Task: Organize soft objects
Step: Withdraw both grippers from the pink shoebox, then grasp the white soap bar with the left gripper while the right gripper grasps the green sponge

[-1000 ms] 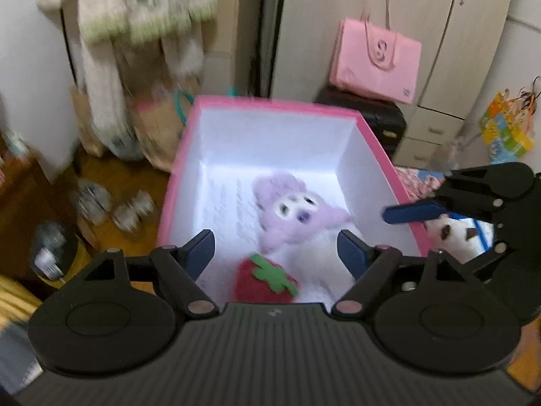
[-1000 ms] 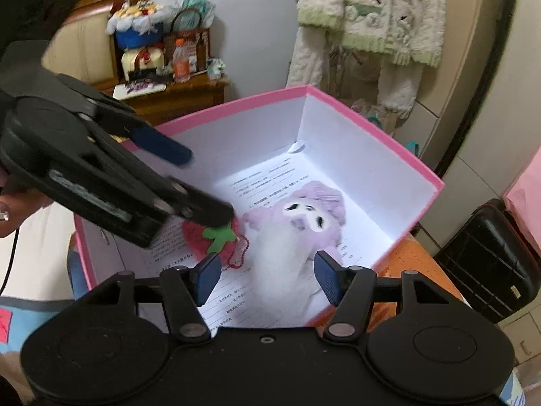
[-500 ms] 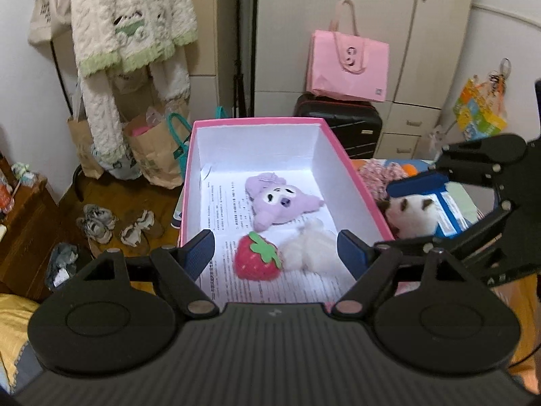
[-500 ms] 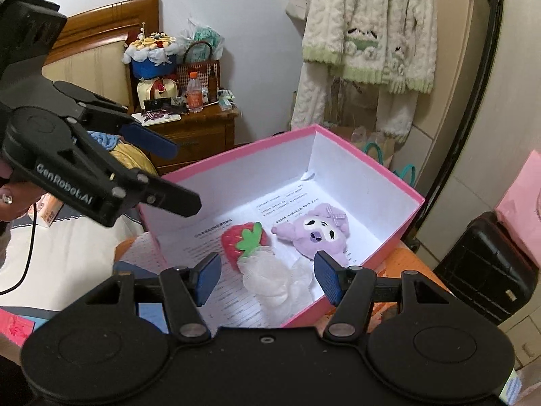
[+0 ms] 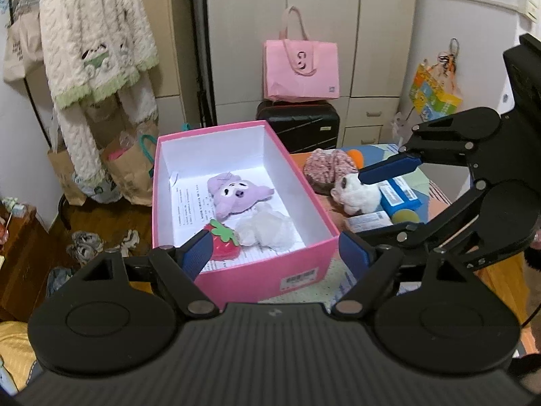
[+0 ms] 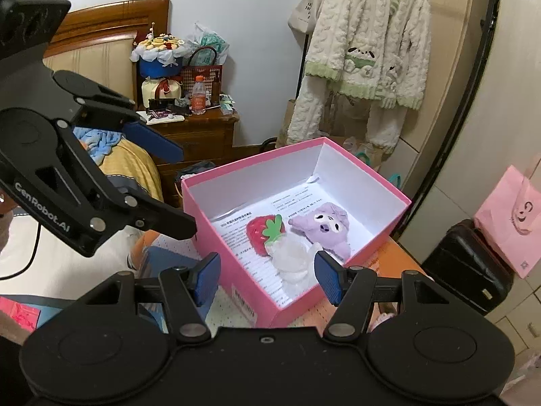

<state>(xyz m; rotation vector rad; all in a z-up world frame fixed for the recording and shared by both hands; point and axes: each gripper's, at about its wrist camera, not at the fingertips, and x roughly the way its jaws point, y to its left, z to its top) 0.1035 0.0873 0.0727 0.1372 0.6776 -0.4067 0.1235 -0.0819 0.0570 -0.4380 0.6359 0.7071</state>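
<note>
Between the left gripper [image 5: 274,253] fingers nothing is held; its jaws stand wide apart above the near end of the pink box [image 5: 267,274]. Right gripper [image 6: 267,275], same story, spread wide and empty, hovering over the box's near corner. Down inside on printed paper: red strawberry plush [image 6: 262,233], white fluffy toy [image 6: 292,258] touching it, purple plush [image 6: 324,228] just beyond. Outside, right of the box, a white plush face [image 5: 355,194] lies beside a floral fabric piece [image 5: 328,165].

The pink box [image 5: 243,275] stands open. Inside lie a purple plush [image 5: 236,194] toward its far end, a red strawberry [image 5: 225,240] and white fluff [image 5: 267,228] nearer; a white plush [image 5: 355,196] rests outside.
</note>
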